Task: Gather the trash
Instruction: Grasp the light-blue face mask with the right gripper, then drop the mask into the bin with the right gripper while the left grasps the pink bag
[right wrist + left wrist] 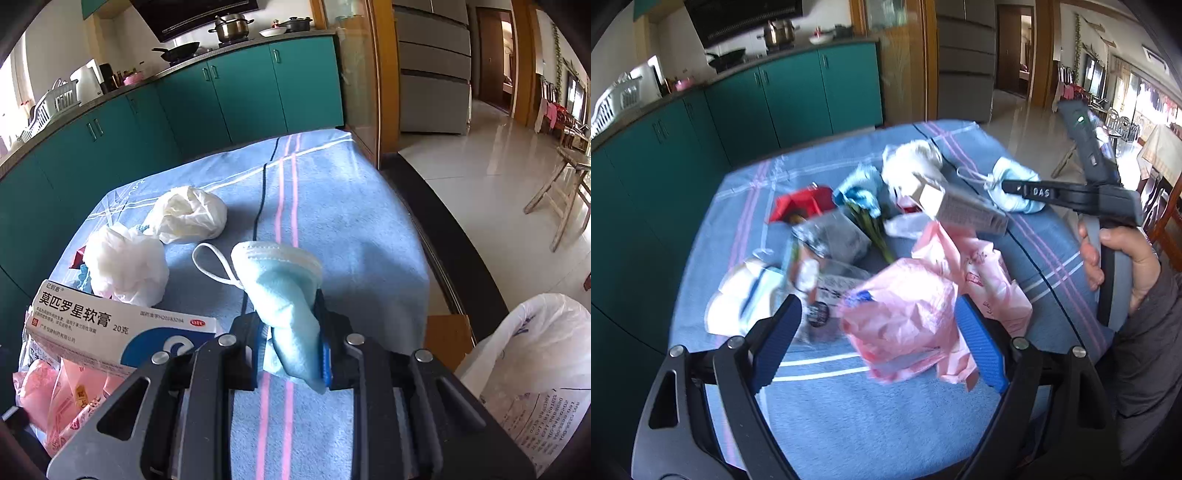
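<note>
At frame centre the right gripper [291, 332] has its jaws clamped on a blue face mask [284, 291], while the left gripper [879, 332] has its jaws apart around a pink bag [905, 314].

Daylight floods in from the windows [1137, 96] at two o'clock in the left wrist view, blowing them out to white and laying glare across the glossy floor [491, 166] at three o'clock in the right. The left view is smeared by motion blur, worst around the centre; the right is sharp. Both bend strongly at the edges, corners black.
</note>
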Action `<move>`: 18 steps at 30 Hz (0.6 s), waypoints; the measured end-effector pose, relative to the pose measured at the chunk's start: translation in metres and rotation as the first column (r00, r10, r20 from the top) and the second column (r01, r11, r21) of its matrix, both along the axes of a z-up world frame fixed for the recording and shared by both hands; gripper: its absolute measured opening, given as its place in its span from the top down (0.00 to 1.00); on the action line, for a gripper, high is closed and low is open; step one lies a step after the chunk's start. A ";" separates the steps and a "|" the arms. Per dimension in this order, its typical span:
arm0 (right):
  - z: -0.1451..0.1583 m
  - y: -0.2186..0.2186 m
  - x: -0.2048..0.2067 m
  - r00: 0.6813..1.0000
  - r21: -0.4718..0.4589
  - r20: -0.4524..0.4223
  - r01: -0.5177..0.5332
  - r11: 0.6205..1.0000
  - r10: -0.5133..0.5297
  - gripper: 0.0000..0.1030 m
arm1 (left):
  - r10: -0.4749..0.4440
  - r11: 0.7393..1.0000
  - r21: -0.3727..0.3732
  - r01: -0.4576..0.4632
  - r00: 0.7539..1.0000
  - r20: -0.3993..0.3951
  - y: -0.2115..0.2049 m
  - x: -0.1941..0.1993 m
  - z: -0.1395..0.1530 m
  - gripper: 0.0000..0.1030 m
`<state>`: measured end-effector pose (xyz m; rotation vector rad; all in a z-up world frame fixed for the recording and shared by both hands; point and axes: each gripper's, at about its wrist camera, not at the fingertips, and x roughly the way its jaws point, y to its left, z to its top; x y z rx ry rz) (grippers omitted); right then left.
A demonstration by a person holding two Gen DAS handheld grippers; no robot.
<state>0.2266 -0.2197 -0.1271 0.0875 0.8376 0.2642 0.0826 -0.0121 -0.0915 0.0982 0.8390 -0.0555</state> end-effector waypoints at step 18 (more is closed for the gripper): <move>-0.003 0.019 -0.012 0.998 -0.035 0.010 -0.055 0.998 0.055 0.77 | -0.070 0.996 -0.047 0.069 0.997 -0.017 -0.011 0.003 -0.004 0.16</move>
